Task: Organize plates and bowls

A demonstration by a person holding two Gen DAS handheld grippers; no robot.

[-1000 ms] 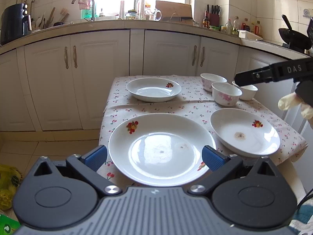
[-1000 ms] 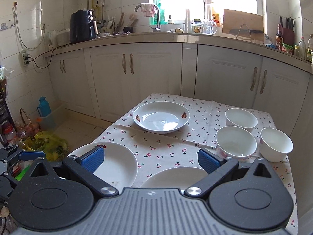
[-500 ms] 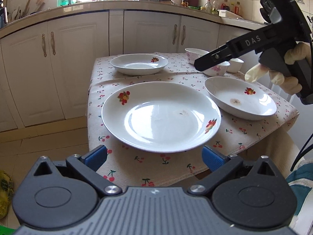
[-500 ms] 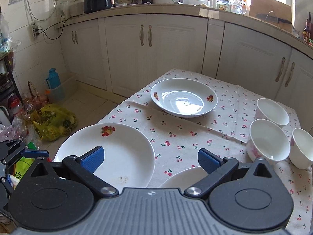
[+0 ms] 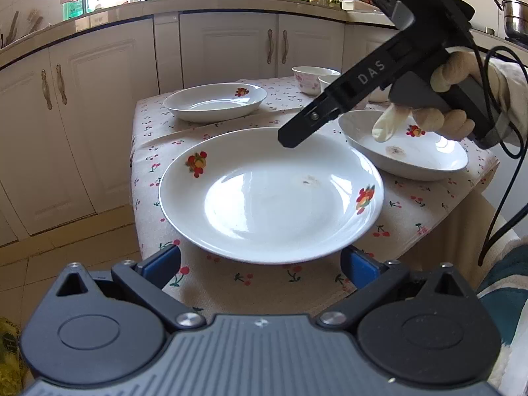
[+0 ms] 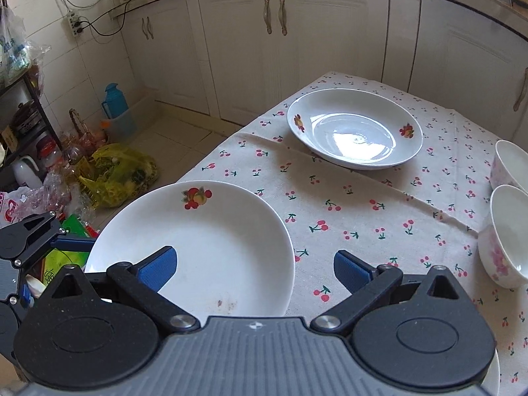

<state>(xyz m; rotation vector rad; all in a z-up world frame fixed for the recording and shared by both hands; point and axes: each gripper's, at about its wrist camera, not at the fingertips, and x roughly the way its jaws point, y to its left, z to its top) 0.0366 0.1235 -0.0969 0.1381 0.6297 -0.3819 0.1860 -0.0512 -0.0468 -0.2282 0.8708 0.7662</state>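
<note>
White cherry-print cloth drapes the small bench [image 5: 297,283] and hangs soft over its near edge. On it lies glossy glazed china: the big round plate [image 5: 270,194], shallow, with fruit decals on its rim, sits nearest. A deeper dish with a brown smear [image 5: 406,155] lies just to its right, and a second deep dish [image 5: 214,102] sits at the far left. Small flowered bowls [image 6: 505,231] cluster at the far right. A second ago the right hand-held gripper [image 6: 255,265] hung over the right side of the bench, looking toward the far dish. Now it has swung across and down, so that its left blue pad is over the big plate's basin and its right pad is over bare cloth. Its jaws have just been closing a little but stand wide, the plate's right rim between them, unpinched. The left hand-held gripper [image 5: 260,265] has also dropped closer. It is spread wide at the plate's near edge and holds nothing. To my eye both are lining up on this plate first, probably as the base of a stack; nothing is stacked yet.
</note>
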